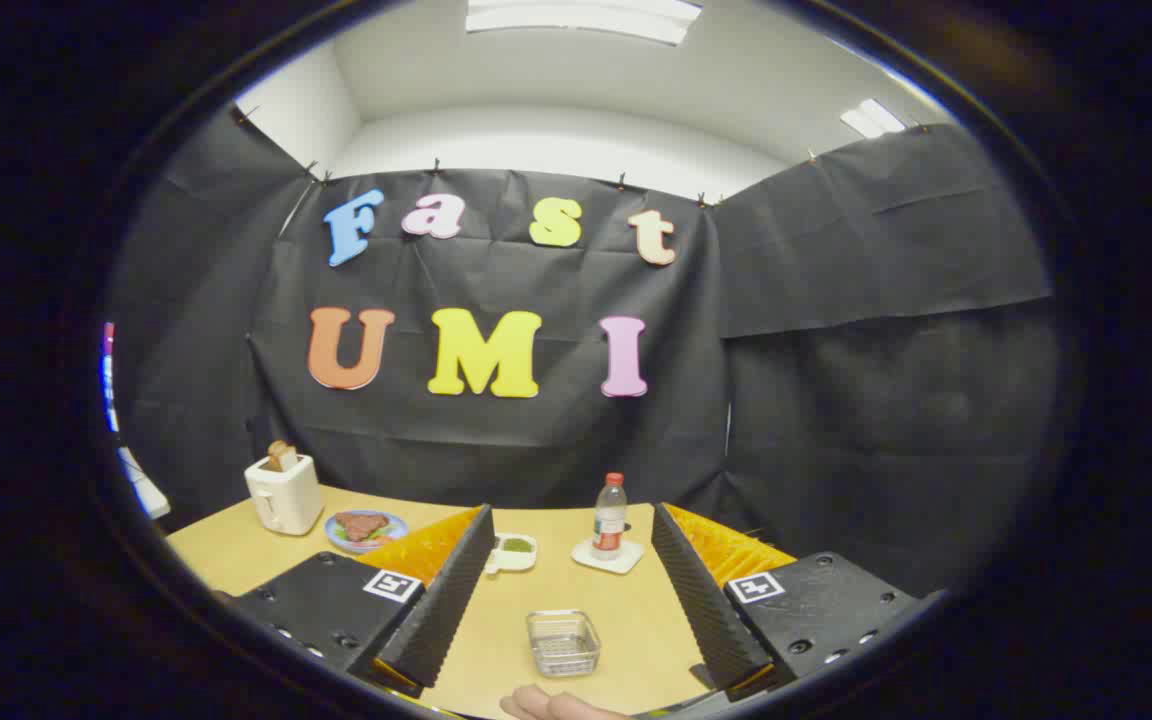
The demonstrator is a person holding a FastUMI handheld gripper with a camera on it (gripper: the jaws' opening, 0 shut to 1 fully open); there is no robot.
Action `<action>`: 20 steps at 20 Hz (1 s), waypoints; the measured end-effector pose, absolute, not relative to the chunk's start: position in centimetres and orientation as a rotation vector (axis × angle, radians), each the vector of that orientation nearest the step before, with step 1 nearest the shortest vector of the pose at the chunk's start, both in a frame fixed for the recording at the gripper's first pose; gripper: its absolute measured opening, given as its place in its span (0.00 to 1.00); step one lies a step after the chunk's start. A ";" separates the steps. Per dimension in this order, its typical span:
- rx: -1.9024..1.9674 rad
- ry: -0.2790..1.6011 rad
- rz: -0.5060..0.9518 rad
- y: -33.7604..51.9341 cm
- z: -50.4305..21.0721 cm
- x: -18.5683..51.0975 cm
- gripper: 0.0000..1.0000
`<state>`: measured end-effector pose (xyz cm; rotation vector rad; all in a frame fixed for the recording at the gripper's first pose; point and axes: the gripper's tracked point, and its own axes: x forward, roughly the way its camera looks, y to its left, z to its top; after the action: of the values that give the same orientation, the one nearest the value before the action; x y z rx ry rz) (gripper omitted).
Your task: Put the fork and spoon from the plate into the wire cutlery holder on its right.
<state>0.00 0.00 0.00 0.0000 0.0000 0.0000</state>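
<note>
The wire cutlery holder, a small square mesh basket, stands on the wooden table between my fingers, nearer to me than their tips, and looks empty. My gripper is open, held above the table with nothing between its fingers. A pale pinkish rounded edge shows just before the holder, closest to me; I cannot tell what it is.
Beyond the fingertips stand a small white dish of green stuff and a red-capped bottle on a white coaster. Far left are a white toaster with bread in it and a blue plate of food.
</note>
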 end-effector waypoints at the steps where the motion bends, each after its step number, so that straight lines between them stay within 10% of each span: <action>1: 0.003 0.005 0.013 1.3 0.0 -0.5 0.95; 20: 0.031 0.168 0.086 7.7 -3.6 -0.6 0.95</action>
<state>-0.59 7.66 -3.56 0.0312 0.1683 0.0861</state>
